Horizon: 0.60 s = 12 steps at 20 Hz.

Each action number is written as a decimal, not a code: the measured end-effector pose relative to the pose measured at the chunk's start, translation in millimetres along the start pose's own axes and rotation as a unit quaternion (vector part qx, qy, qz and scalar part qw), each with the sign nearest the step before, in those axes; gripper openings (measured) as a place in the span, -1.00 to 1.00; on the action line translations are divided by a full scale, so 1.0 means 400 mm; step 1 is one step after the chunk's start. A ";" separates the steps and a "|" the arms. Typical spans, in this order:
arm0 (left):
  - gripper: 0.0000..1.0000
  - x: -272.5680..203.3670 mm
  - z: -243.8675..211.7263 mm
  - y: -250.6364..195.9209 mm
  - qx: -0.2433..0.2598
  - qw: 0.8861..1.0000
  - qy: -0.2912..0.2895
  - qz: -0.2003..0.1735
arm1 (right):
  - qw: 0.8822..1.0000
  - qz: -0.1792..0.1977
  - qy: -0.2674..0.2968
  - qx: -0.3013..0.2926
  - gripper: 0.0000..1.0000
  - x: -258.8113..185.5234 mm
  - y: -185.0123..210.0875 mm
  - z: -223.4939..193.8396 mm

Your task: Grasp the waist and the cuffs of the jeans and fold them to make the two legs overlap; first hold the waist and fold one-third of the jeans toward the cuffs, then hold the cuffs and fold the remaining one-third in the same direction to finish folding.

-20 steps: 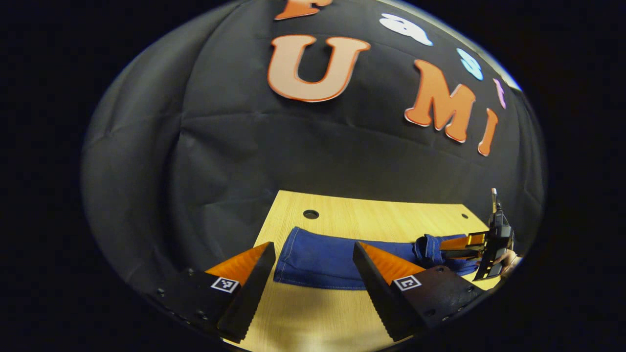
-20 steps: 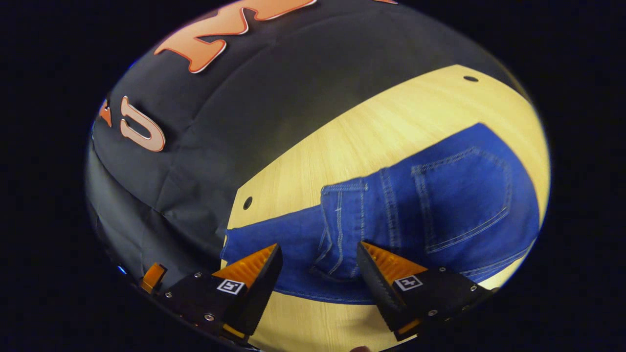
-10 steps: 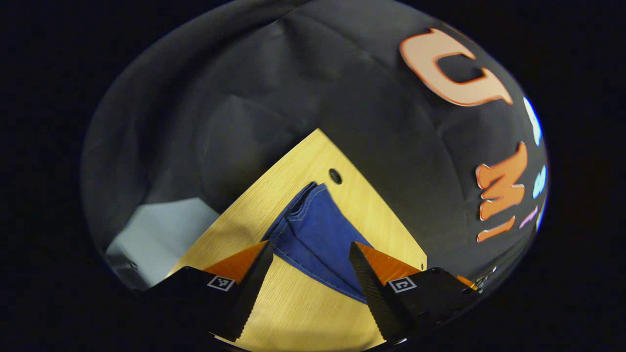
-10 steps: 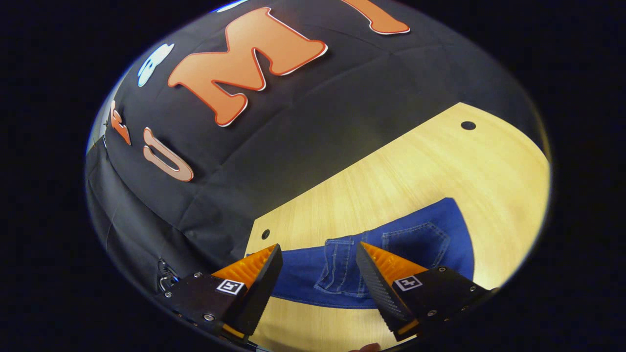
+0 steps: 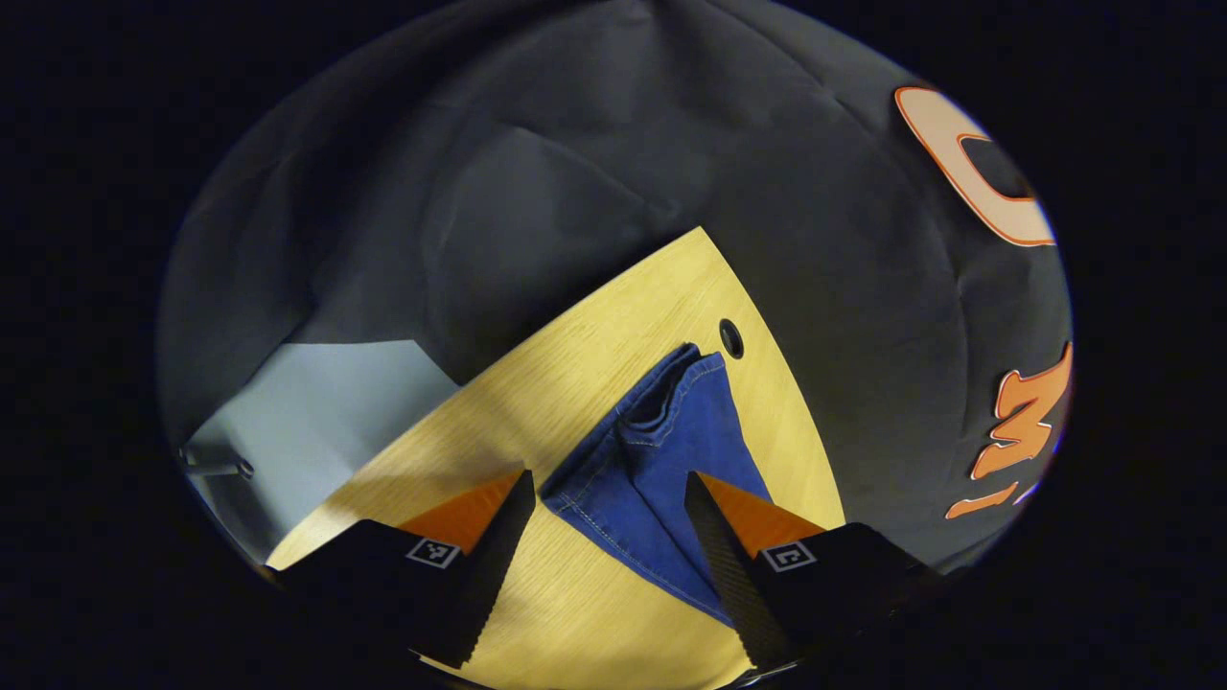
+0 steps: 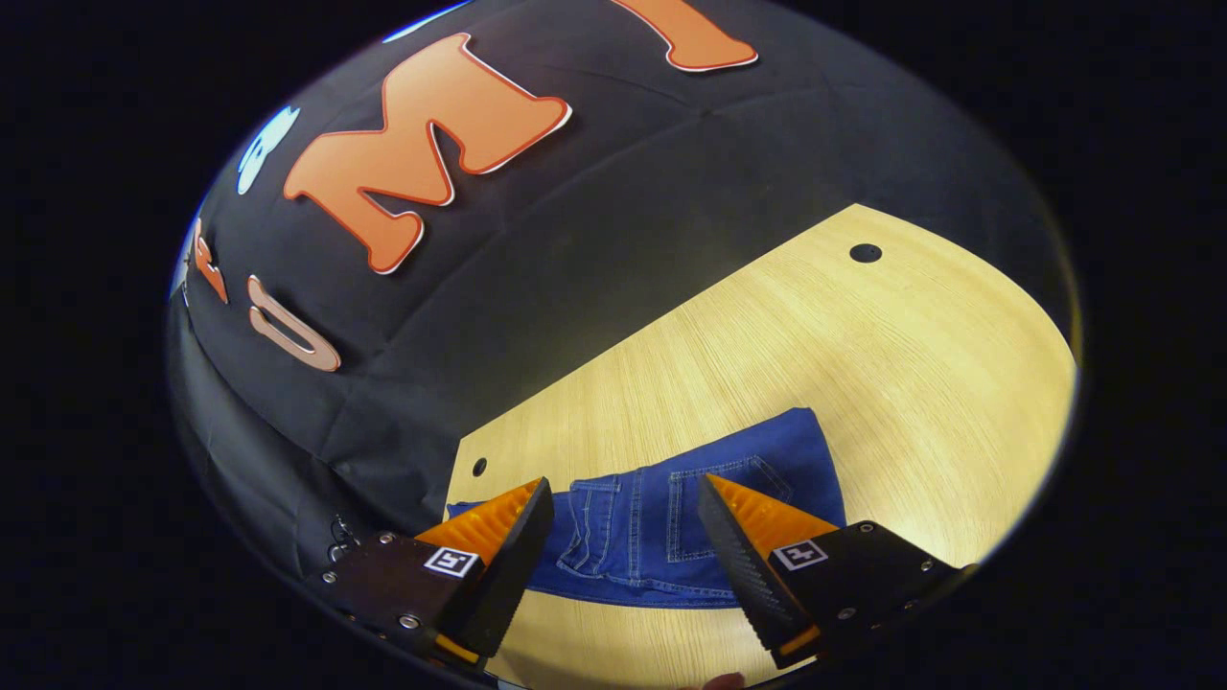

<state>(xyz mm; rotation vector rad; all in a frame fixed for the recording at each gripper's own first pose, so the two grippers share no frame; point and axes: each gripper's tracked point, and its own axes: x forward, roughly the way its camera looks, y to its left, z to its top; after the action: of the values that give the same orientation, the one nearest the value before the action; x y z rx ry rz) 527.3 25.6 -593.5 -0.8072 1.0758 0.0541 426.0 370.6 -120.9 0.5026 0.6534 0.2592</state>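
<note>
Blue jeans lie flat on the light wooden table. In the left gripper view the cuff end of the jeans (image 5: 652,450) runs from between my fingers toward the table's far corner, its hem opening visible. My left gripper (image 5: 606,537) is open above the near edge of that leg, holding nothing. In the right gripper view the waist end of the jeans (image 6: 690,517) shows a back pocket and belt loops, folded over the leg. My right gripper (image 6: 625,541) hangs open just above it, with its fingers apart on either side of the pocket area.
The table (image 6: 863,364) has a small round hole (image 6: 865,253) at the far right and another hole (image 5: 730,338) by the cuffs. Past the table's left edge lies pale floor (image 5: 316,402). Black cloth walls the booth behind.
Both grippers have drawn back and up from the jeans, which now look smaller. The left gripper has swung left toward the cuffs. The waist stays folded over the legs.
</note>
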 end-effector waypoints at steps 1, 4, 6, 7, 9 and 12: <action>0.96 -0.007 -0.005 -0.009 -0.001 1.000 -0.002 -0.003 | 1.000 0.008 0.001 0.007 0.91 0.002 0.007 0.000; 0.96 0.042 -0.003 -0.053 -0.027 0.999 -0.017 -0.027 | 1.000 0.020 0.000 0.022 0.92 0.001 0.011 0.008; 0.95 0.077 -0.006 -0.099 -0.048 0.998 -0.029 -0.042 | 1.000 0.018 -0.003 0.022 0.92 0.000 0.011 0.017; 0.95 0.096 -0.008 -0.123 -0.048 0.997 -0.039 -0.048 | 1.000 0.016 -0.003 0.022 0.92 -0.001 0.010 0.019; 0.94 0.136 -0.006 -0.160 -0.043 0.996 -0.048 -0.055 | 0.999 0.017 -0.004 0.028 0.92 -0.007 0.007 0.024; 0.27 0.173 -0.010 -0.125 -0.031 0.998 -0.058 0.001 | 1.000 0.006 -0.006 0.027 0.92 -0.019 -0.028 0.029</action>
<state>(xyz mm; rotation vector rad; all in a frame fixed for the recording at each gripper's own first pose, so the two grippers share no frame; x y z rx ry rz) 579.3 -35.7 -621.6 -0.8487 0.9684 0.1345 428.3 354.1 -115.0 0.5596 0.6464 0.2504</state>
